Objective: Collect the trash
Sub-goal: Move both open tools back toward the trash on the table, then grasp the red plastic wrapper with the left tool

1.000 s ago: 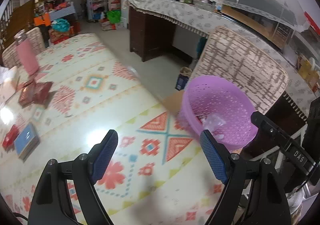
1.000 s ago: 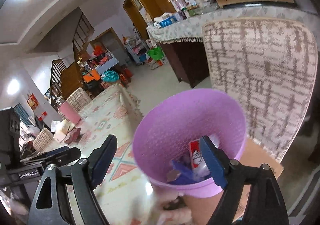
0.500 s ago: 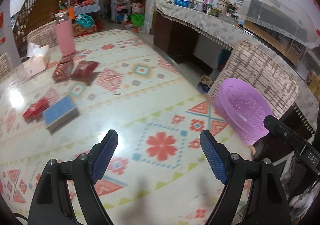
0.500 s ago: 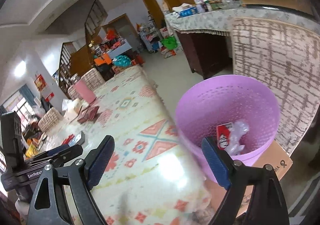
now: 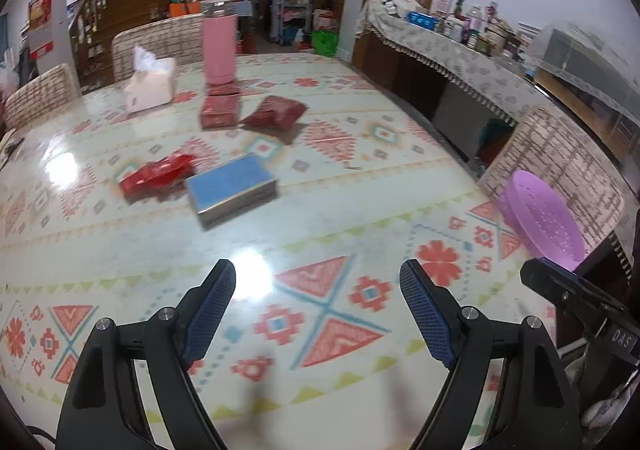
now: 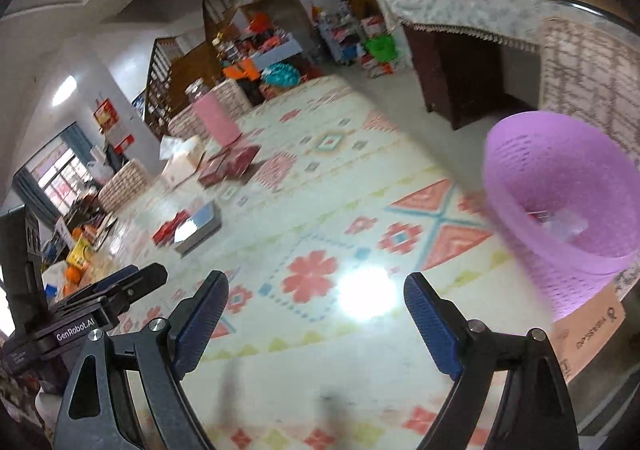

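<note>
Left gripper wide open, empty, above patterned table. Right gripper likewise open, nothing between pads. Red wrapper centre left, probably next trash. Purple basket at right edge, within easy dropping reach.

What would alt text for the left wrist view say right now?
The open, empty left gripper hovers over a patterned table. Farther back lie a red wrapper, a blue box, two dark red packets, a tissue box and a pink tumbler. A purple basket sits at the table's right edge.
</note>
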`<action>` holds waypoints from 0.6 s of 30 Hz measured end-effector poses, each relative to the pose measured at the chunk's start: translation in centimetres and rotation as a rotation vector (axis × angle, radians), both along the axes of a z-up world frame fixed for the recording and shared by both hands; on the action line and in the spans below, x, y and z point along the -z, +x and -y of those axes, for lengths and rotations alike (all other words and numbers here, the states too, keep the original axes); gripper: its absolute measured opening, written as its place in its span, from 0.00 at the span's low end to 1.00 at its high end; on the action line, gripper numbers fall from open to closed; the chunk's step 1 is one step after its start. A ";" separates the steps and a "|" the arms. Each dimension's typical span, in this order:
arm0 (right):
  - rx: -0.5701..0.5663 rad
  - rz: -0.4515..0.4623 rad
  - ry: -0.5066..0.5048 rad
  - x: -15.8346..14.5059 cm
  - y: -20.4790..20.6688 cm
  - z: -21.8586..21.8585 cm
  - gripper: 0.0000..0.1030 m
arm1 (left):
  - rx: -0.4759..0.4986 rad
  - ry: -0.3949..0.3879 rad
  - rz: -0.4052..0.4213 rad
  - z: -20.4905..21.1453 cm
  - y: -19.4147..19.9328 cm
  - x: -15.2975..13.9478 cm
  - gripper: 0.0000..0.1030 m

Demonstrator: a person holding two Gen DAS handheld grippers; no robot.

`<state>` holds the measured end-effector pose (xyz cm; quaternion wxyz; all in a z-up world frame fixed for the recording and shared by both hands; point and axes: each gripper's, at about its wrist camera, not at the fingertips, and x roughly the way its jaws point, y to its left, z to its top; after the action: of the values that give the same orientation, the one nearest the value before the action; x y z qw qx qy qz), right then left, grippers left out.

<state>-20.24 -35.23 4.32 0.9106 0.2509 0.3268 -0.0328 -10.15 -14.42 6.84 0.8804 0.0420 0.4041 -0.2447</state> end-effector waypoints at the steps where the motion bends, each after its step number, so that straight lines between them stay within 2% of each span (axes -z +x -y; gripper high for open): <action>1: -0.010 -0.005 -0.005 0.1 0.3 -0.4 0.90 | -0.008 0.001 0.000 -0.5 0.2 0.1 0.81; 9: -0.061 -0.024 -0.065 0.8 2.0 -2.9 0.90 | -0.092 0.001 0.013 -5.9 3.7 0.5 0.81; 12: -0.077 -0.015 -0.065 1.6 2.6 -3.4 0.90 | -0.134 0.034 0.025 -8.0 6.1 0.6 0.81; 18: -0.107 -0.008 -0.061 3.3 4.4 -4.1 0.90 | -0.174 0.036 -0.031 -10.8 11.7 1.7 0.80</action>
<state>-15.83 -31.11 1.07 0.9169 0.2050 0.3424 0.0048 1.60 -3.62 5.17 0.8911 0.0189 0.4240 -0.1607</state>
